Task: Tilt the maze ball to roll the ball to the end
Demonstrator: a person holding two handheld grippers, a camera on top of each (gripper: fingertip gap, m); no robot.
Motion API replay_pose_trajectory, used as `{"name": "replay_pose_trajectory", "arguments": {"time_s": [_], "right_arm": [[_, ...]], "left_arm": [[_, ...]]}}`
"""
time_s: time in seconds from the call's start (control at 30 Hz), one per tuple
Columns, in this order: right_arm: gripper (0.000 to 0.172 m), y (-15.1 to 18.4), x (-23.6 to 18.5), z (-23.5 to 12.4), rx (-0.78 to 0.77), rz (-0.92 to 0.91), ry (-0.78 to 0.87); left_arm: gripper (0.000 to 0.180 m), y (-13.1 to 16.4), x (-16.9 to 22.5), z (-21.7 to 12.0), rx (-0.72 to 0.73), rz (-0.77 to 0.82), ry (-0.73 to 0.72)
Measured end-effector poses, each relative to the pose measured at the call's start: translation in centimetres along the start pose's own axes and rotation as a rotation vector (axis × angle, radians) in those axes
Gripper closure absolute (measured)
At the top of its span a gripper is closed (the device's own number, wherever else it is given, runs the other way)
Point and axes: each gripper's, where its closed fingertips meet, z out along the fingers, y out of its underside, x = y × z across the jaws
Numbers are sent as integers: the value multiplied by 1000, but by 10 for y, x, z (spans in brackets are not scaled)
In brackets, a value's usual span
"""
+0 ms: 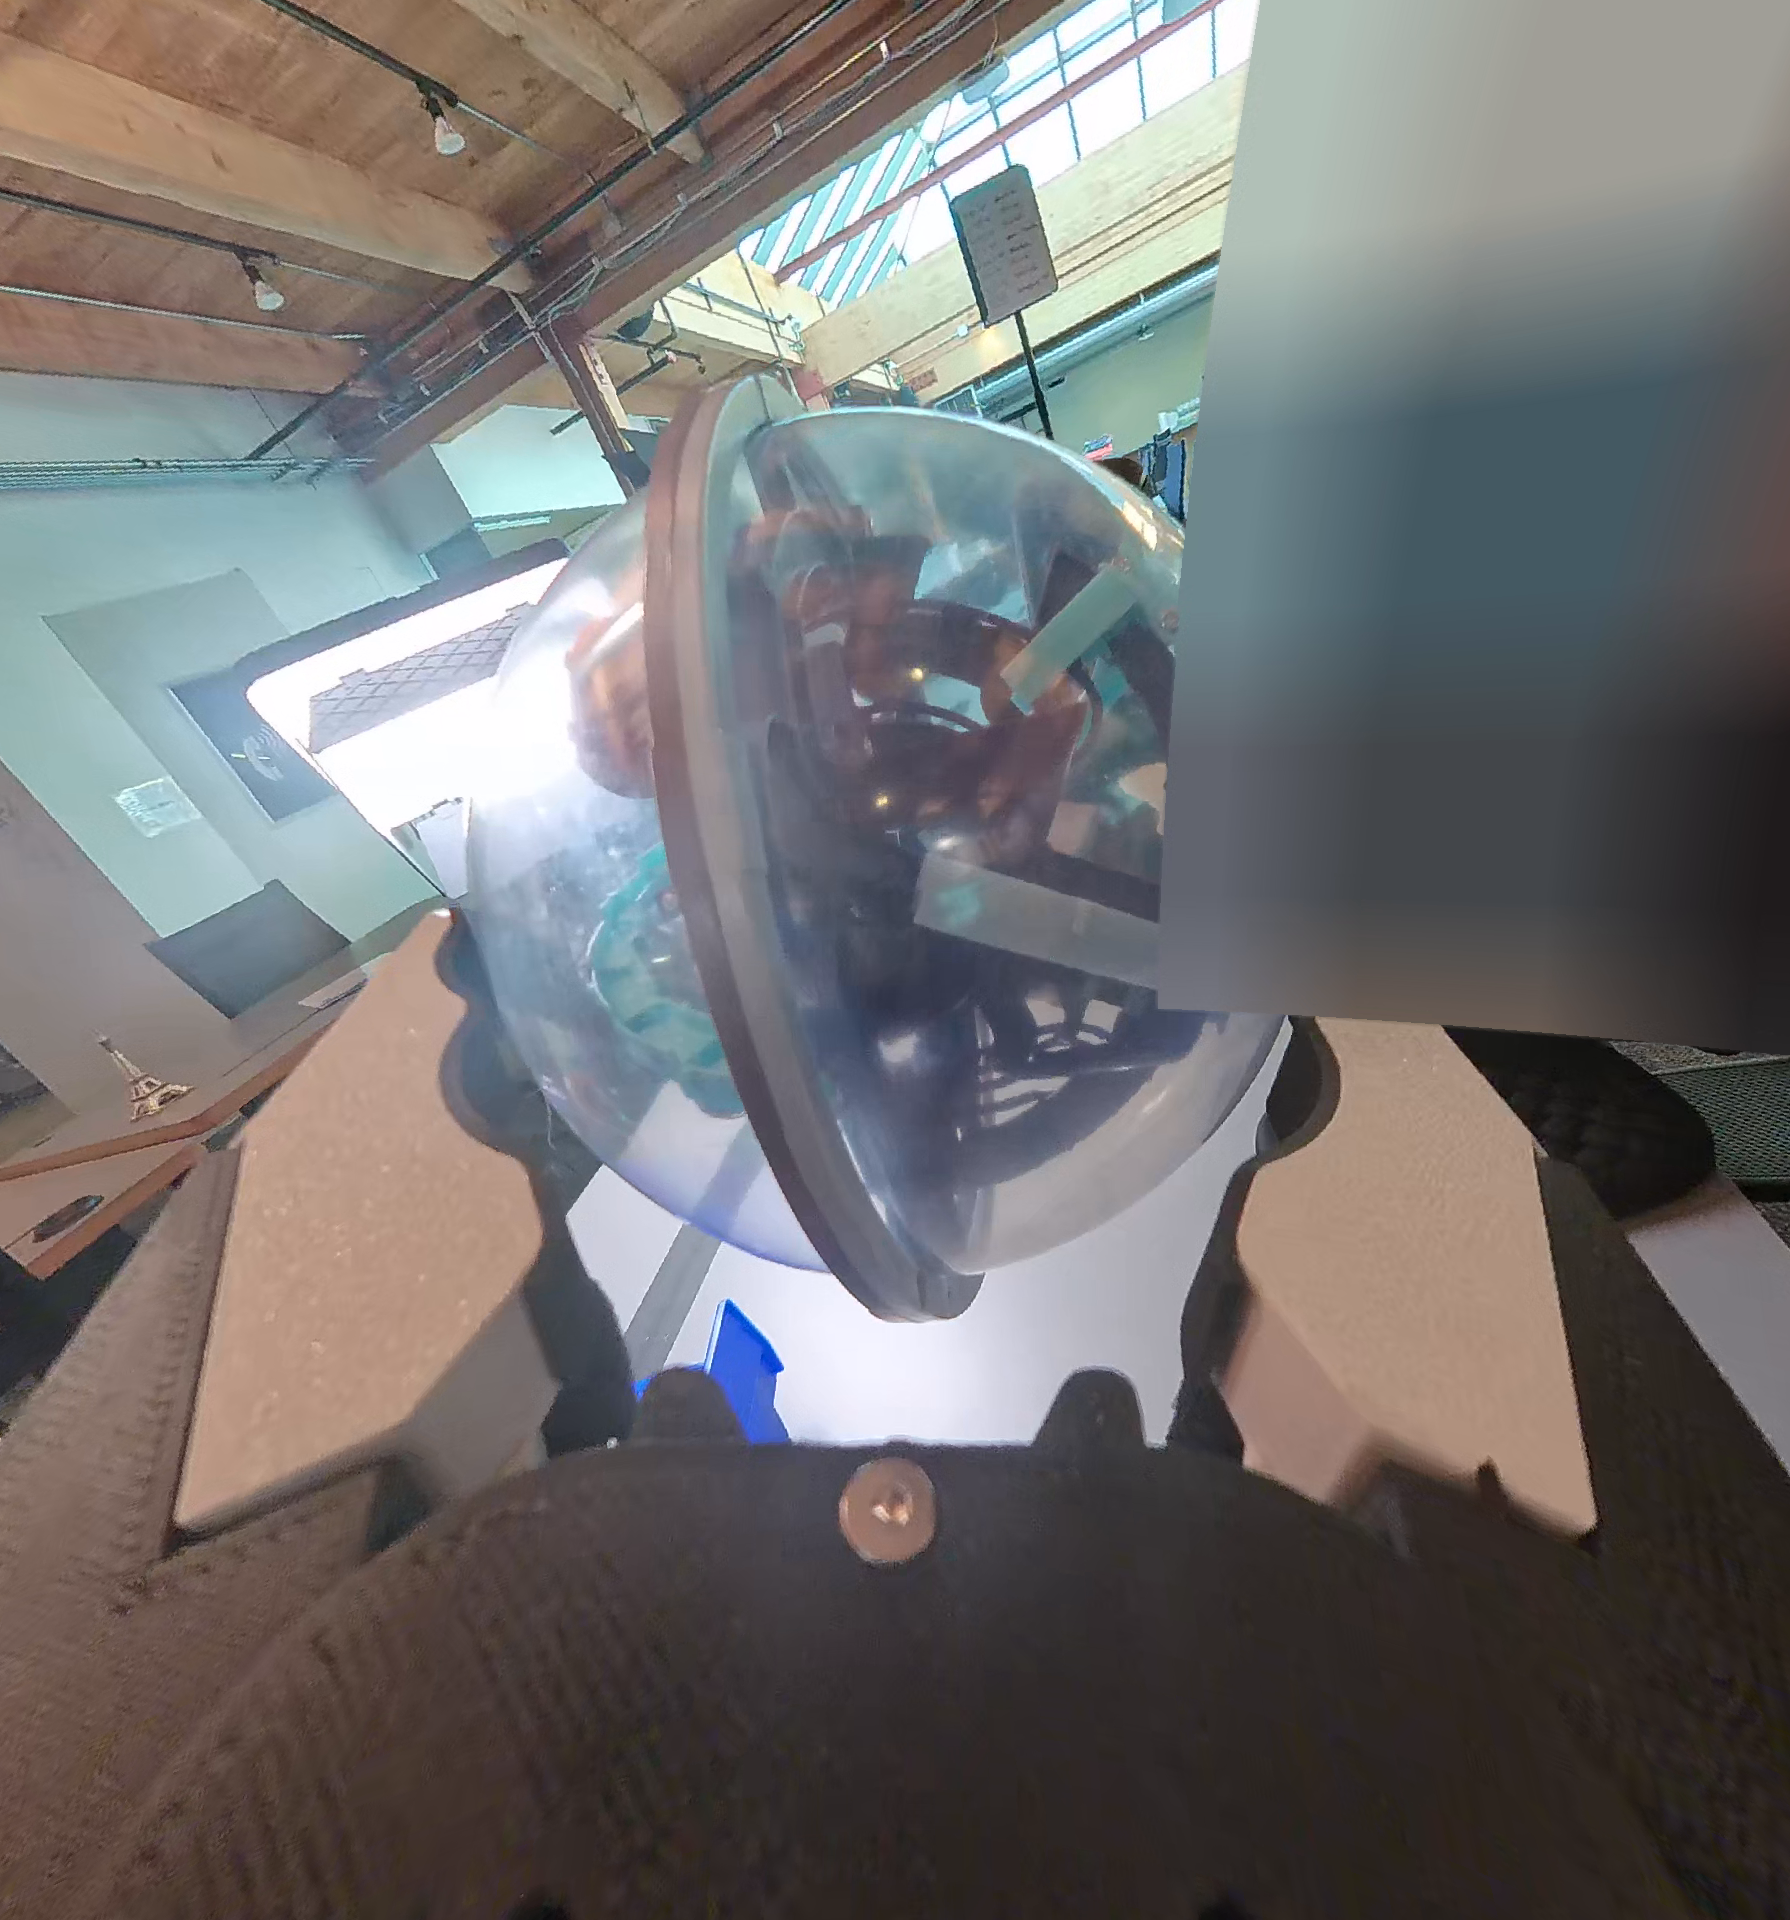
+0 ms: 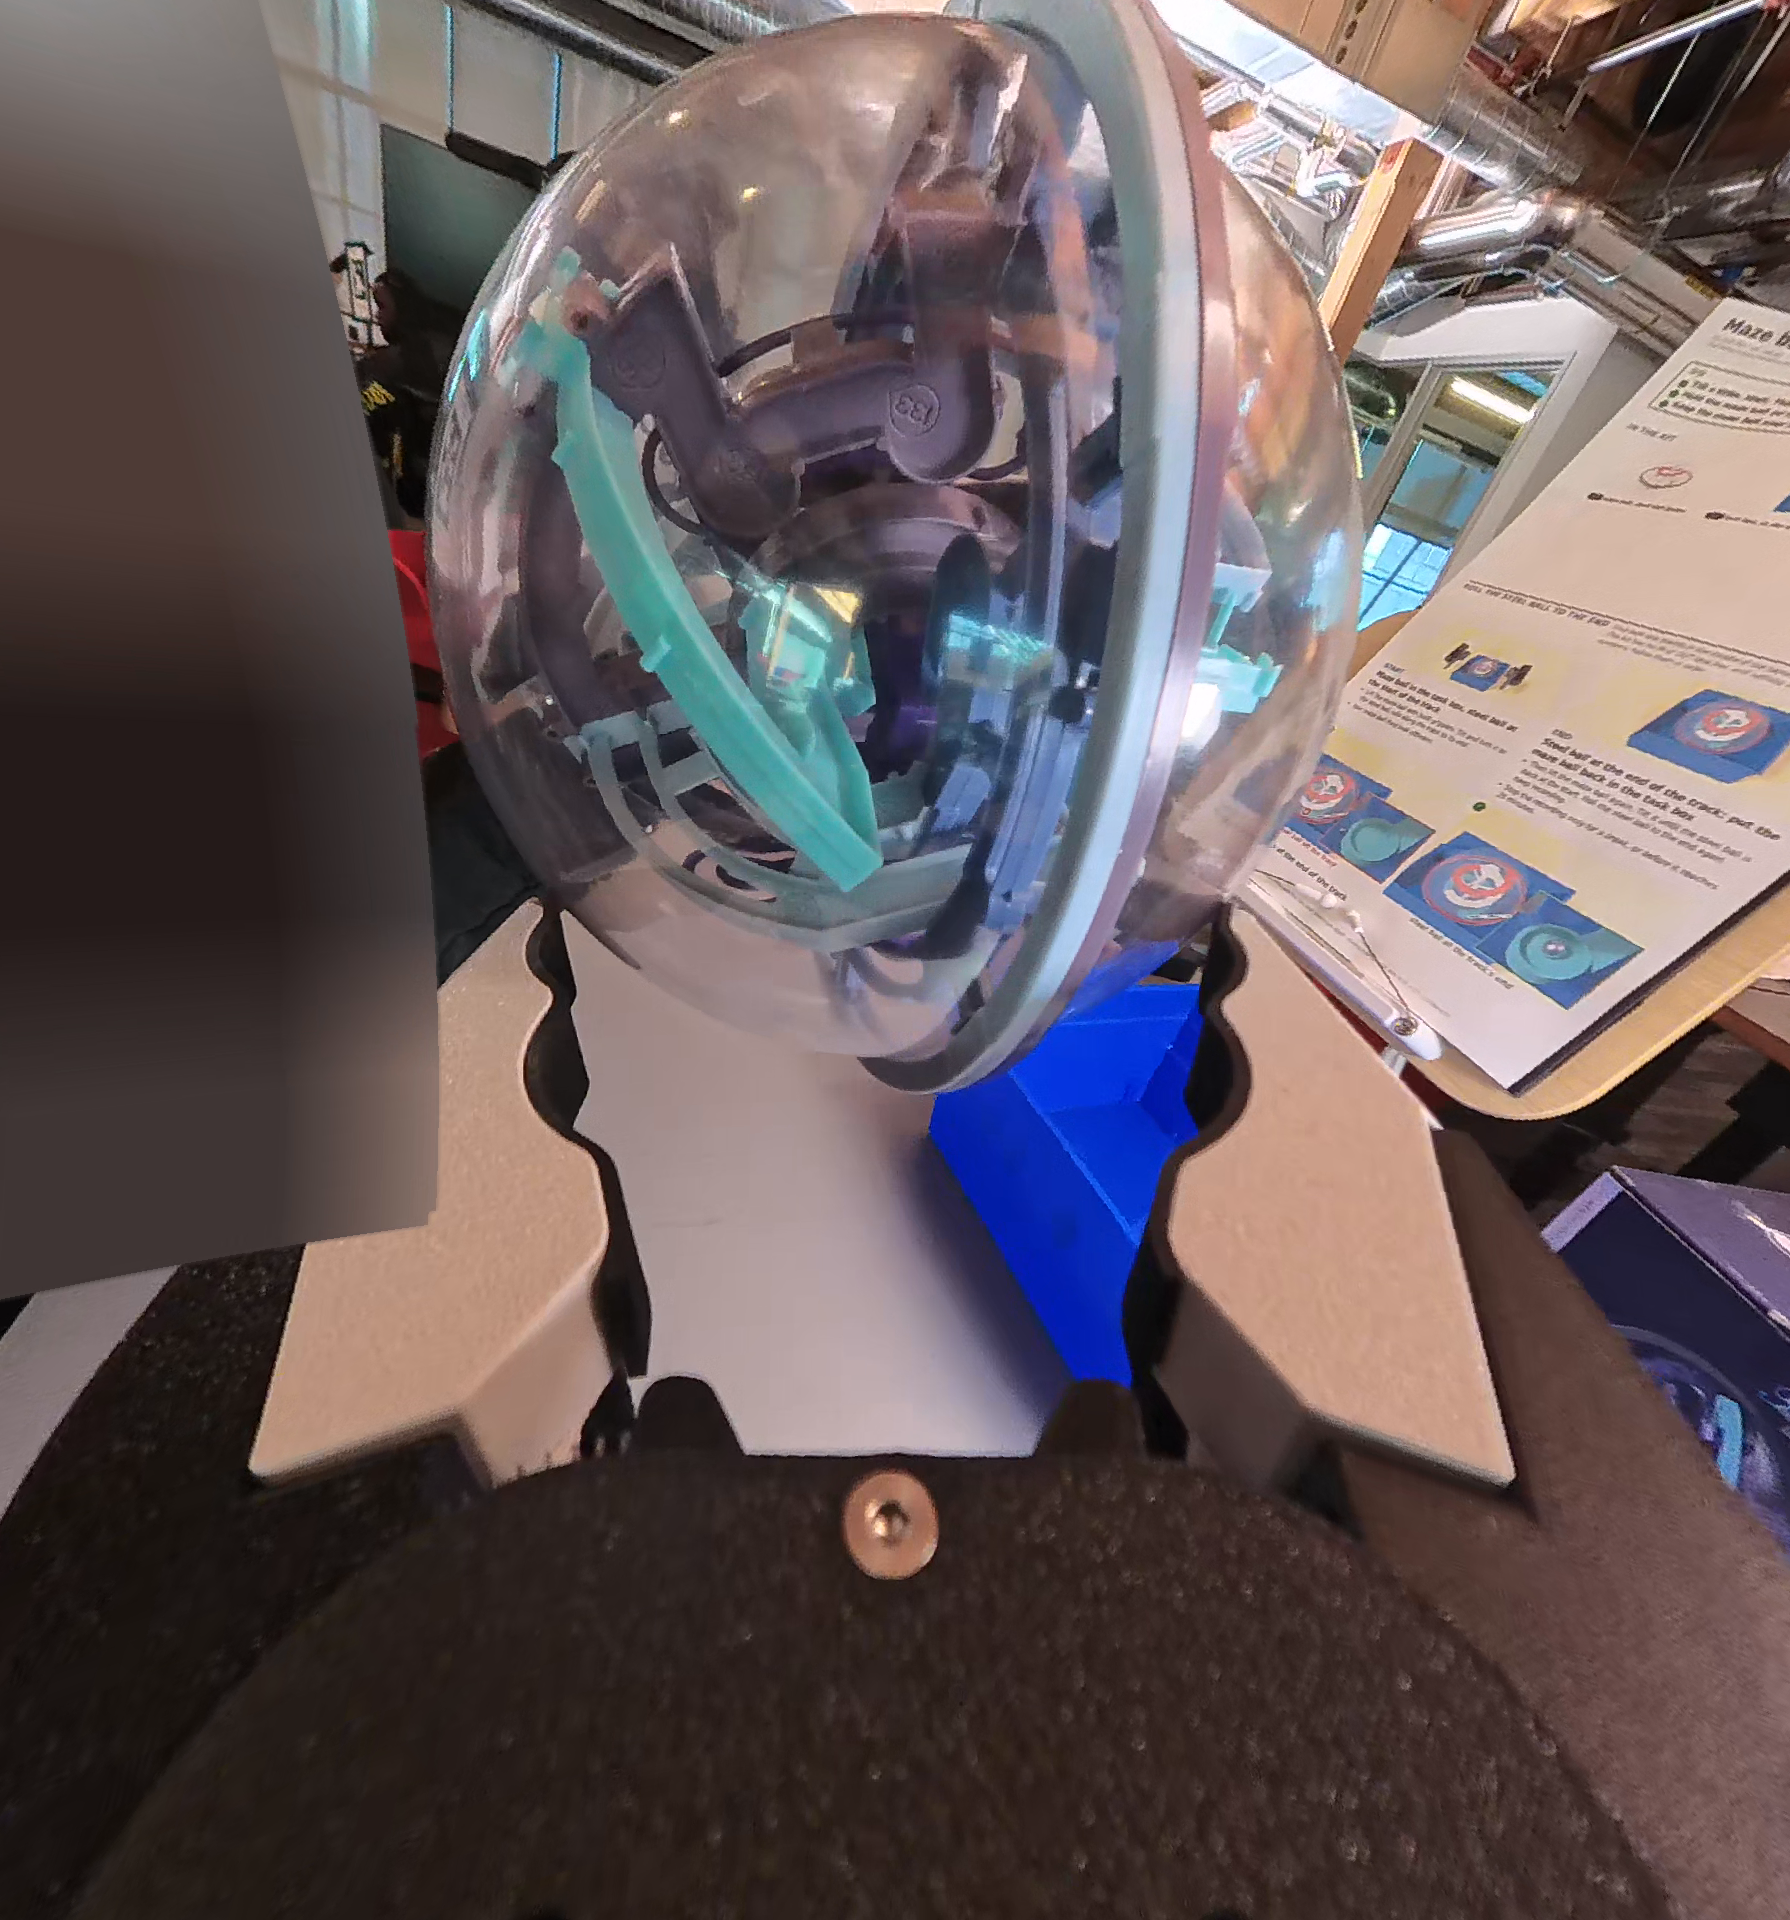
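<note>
Clear plastic: maze ball (image 2: pixel 870 540), see-through sphere with a band round its middle, held up in the air between both tongs, above the white table (image 2: pixel 818 1299).
Ball inside: teal track (image 2: pixel 704 665) curving down through the middle, grey and purple track pieces (image 2: pixel 870 416) behind it; small steel ball not made out in either view.
Band tilt: band (image 2: pixel 1161 520) runs near-upright, leaning, in the right wrist view; brown-looking and slanted in the left wrist view (image 1: pixel 704 831).
Left tongs (image 1: pixel 870 1039): spread wide round the lower part of the ball (image 1: pixel 870 831); left finger (image 1: pixel 455 997) sits against the shell, right finger (image 1: pixel 1317 1081) at the shell's edge; looks gripped on the ball.
Right tongs (image 2: pixel 880 956): fingers apart with the ball's underside between them; right finger (image 2: pixel 1218 966) touches the shell, left finger (image 2: pixel 548 956) just at its lower edge; gripping the ball.
Blue box (image 2: pixel 1067 1143): on the table under and just beyond the ball, to the right; a corner also shows low in the left view (image 1: pixel 735 1371).
Instruction sheet (image 2: pixel 1597 727): propped on a slanted board, far right of the ball.
Dark blue carton (image 2: pixel 1743 1351): near right edge, on the table.
Background left view: wooden ceiling beams (image 1: pixel 247 156), pale green wall (image 1: pixel 195 520), small metal tower model (image 1: pixel 138 1081) on a far desk.
Blur patches: grey blocks beside the ball in both views, hide what lies behind.
</note>
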Motion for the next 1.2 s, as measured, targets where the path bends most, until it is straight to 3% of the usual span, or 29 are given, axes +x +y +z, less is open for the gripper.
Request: {"name": "replay_pose_trajectory", "arguments": {"time_s": [0.23, 0.63, 0.97, 1.2], "right_arm": [[54, 2, -2, 4, 17, 41, -19], [55, 17, -2, 17, 21, 382, -115], [58, 42, 11, 18, -17, 596, -122], [51, 82, 10, 10, -145, 459, -22]], "left_arm": [[33, -4, 0, -1, -17, -16, -11], [33, -2, -19, -1, -32, -269, -85], [33, 35, -42, -1, -92, -552, -131], [34, 78, -48, 6, -101, -825, -108]]}}
